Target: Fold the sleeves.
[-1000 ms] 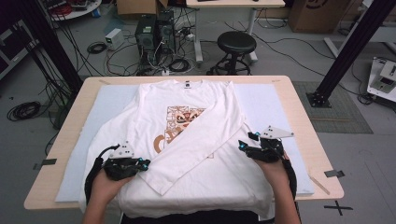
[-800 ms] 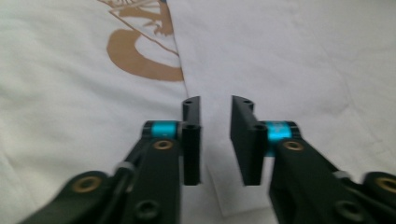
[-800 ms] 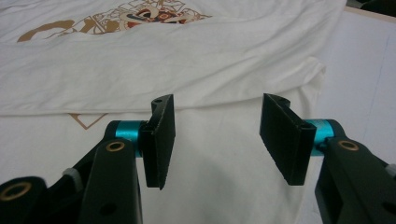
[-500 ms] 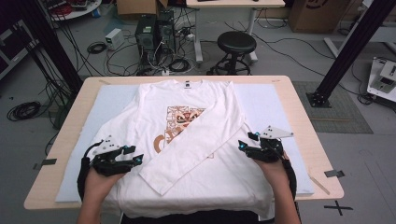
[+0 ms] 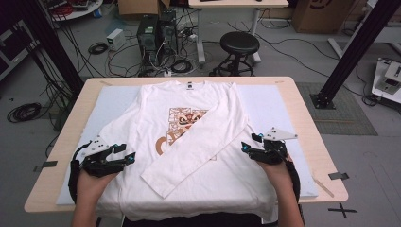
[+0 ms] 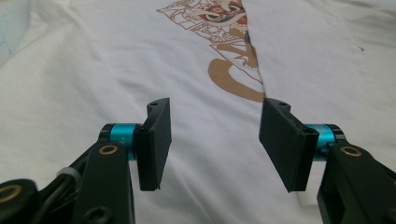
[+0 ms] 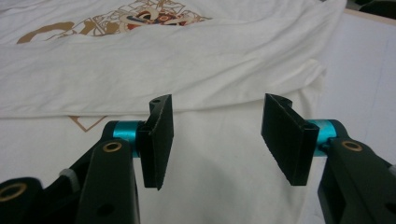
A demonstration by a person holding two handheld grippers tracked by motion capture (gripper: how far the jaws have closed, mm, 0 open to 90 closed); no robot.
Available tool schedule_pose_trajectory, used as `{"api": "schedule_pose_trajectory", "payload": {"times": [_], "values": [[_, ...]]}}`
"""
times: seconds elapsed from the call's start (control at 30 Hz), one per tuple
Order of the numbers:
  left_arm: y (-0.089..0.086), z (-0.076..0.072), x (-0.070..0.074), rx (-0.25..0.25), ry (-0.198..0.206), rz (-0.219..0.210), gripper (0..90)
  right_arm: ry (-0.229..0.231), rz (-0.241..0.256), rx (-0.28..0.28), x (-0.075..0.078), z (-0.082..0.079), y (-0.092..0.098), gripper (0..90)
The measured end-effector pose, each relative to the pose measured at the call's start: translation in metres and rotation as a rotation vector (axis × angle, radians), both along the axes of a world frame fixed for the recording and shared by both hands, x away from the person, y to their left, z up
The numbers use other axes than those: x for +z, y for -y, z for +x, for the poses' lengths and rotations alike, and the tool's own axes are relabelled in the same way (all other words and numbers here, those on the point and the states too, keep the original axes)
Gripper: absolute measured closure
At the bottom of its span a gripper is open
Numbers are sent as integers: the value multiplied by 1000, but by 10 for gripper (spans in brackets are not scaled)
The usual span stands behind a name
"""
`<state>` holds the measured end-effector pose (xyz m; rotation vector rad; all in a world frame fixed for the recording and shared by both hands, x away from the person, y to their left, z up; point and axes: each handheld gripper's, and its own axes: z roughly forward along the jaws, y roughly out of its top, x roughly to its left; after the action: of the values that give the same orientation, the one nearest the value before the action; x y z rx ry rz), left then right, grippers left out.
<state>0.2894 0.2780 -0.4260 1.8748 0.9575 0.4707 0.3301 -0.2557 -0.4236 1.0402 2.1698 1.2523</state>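
White shirt: flat on table pad, chest up; one sleeve already folded across print, so fold's underway.
L gripper: your jaws spread, empty, at other sleeve's side.
R gripper: jaws apart, empty, just beside folded edge.

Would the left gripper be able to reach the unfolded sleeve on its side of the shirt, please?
Probably yes: the left gripper hovers open over the shirt, beside that sleeve, nothing between.
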Motion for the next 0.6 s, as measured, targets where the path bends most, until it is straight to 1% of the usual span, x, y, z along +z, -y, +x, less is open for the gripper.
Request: {"api": "schedule_pose_trajectory", "payload": {"times": [0.1, 0.23, 0.27, 0.3, 0.33, 0.4, 0.43, 0.47, 0.5, 0.53, 0.57, 0.6], "values": [[-4, 0, -1, 14, -8, 6, 434, 5, 3, -12, 1, -1, 3, 438], [-12, 2, -4, 68, -27, 52, 424, 3, 3, -21, 0, 0, 4, 433], [-14, 2, -5, 82, -36, 70, 424, 4, 2, -21, 0, 0, 4, 433], [-16, 2, -6, 91, -54, 84, 428, 0, 2, -19, 0, 0, 3, 433], [-18, 3, -8, 91, -73, 105, 442, 0, 1, -19, -1, 0, 3, 433], [-20, 5, -12, 102, -103, 133, 457, 2, -3, -17, -1, 1, 3, 434], [-21, 5, -14, 103, -124, 147, 486, 2, -2, -13, -1, 1, 3, 435], [-21, 7, -17, 104, -144, 178, 518, 3, -3, -17, -1, 0, 2, 437], [-20, 7, -21, 103, -143, 191, 556, 7, -3, -18, 0, 0, 2, 437], [-20, 7, -21, 92, -138, 185, 586, 6, -3, -17, 0, 0, 2, 438], [-19, 7, -21, 93, -128, 183, 642, 4, -3, -17, 0, 0, 2, 439], [-18, 7, -21, 86, -127, 182, 683, 6, -6, -15, 0, 0, 2, 440]]}}
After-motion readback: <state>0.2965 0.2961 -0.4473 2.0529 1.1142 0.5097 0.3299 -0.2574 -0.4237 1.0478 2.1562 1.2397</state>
